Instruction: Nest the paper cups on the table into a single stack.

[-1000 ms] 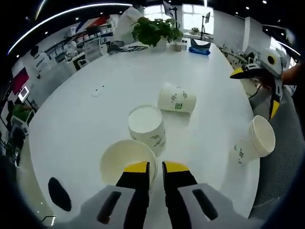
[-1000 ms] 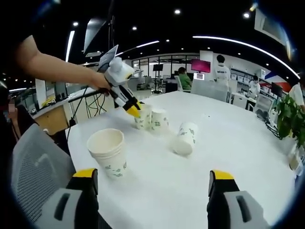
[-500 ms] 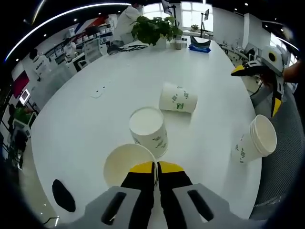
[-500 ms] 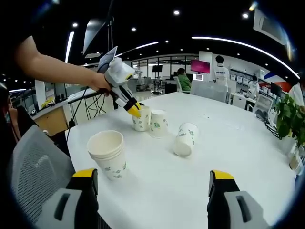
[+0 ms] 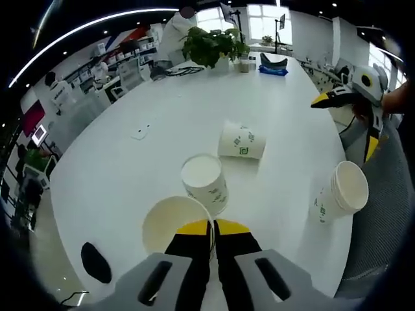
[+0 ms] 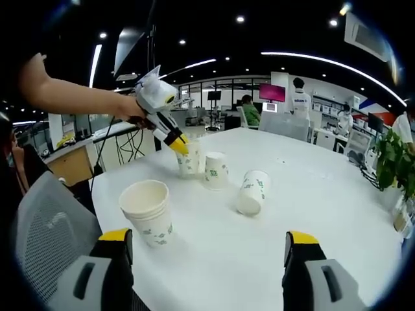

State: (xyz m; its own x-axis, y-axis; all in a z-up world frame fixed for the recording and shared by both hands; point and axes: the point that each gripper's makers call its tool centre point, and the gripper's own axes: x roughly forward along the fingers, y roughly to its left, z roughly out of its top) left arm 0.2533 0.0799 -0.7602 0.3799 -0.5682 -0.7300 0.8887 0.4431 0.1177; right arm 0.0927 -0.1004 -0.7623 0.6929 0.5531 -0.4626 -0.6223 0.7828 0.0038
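Gripped cup (image 5: 174, 223) now lifted clear

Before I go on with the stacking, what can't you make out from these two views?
- How many cups are nested in the stack: right gripper view, rims too close to count.
- Open cup wall and base: left gripper view, left claw covers them.
- Cup prints: both views, too small.
- Upside-down cup: contents hidden.

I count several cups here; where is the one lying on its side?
In the left gripper view the tipped cup lies mid-table, just beyond the upside-down cup. In the right gripper view it lies right of that cup, farther from the stack.
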